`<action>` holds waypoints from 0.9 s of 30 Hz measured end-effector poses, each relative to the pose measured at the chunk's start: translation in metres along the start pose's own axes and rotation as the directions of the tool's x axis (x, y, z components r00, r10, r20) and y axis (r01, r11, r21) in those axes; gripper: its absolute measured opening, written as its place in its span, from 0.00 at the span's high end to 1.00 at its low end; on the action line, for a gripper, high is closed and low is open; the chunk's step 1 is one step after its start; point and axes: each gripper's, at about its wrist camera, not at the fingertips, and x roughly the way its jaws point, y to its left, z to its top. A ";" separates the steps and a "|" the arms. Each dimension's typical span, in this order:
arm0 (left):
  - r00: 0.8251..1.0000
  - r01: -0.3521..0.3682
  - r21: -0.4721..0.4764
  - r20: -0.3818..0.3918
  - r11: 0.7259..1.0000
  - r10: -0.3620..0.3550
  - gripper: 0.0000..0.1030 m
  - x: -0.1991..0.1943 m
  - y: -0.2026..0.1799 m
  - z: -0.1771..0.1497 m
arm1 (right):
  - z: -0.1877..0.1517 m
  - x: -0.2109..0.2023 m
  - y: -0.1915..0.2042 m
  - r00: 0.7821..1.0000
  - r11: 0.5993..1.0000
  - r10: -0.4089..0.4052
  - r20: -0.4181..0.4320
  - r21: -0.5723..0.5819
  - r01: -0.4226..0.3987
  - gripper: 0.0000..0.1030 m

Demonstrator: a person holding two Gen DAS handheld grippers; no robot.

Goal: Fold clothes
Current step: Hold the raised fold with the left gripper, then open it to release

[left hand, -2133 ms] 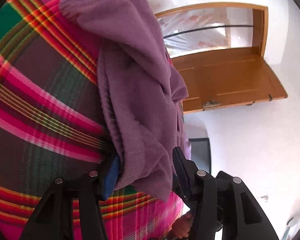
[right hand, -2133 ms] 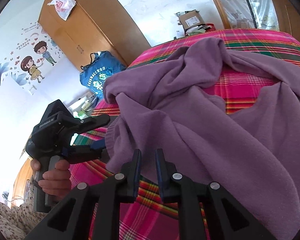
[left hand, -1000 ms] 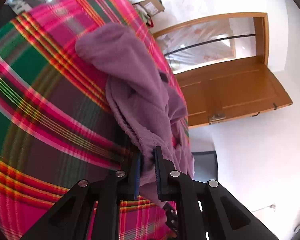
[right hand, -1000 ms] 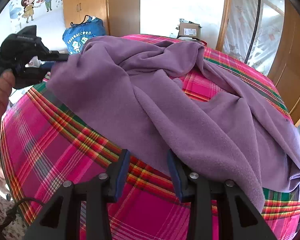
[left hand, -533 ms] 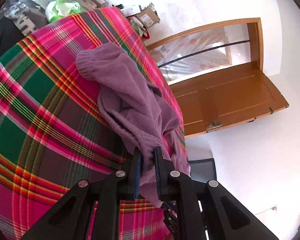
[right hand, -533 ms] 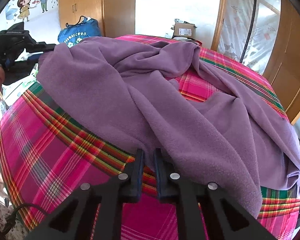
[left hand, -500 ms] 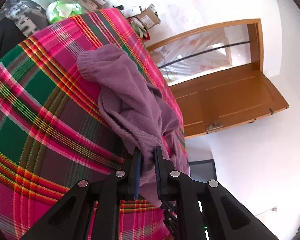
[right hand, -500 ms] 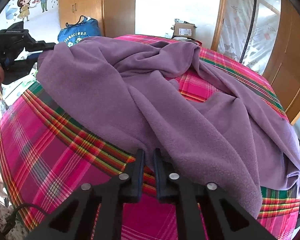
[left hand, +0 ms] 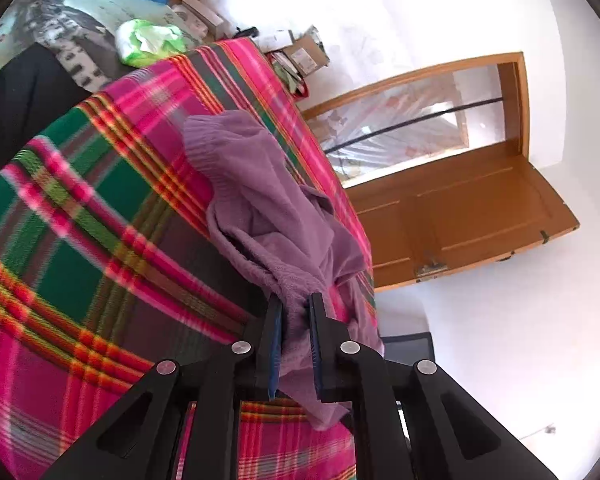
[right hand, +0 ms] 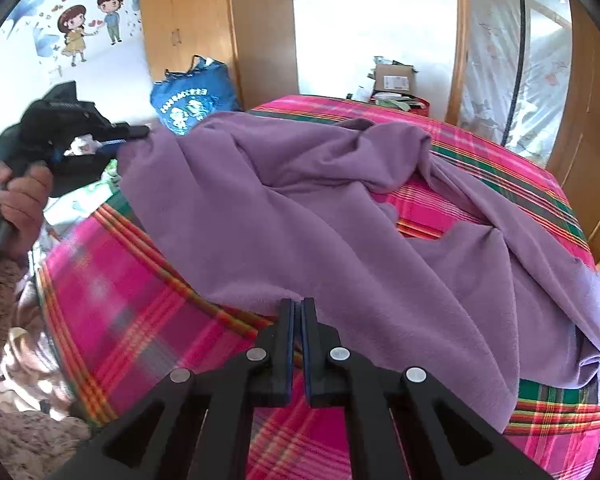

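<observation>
Currently: left gripper [left hand: 295,320] clenched on purple fleece [right hand: 320,216], right gripper [right hand: 297,312] pinching its hem; lift both corners evenly, taut over plaid blanket [right hand: 140,320]

Pink plaid blanket [right hand: 140,300] covers the bed, with a blue tote bag [right hand: 192,104] and a cardboard box [right hand: 394,80] behind it. There's a cartoon couple wall sticker [right hand: 92,20] next to the wooden wardrobe [right hand: 220,20], and the wooden door [left hand: 480,212] stands open.
</observation>
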 end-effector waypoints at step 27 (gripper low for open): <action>0.986 -0.156 -0.031 0.050 0.987 0.158 0.88 -0.071 0.050 -0.030 | -0.019 -0.029 0.048 0.959 0.959 0.285 -0.008 0.009 -0.285 0.97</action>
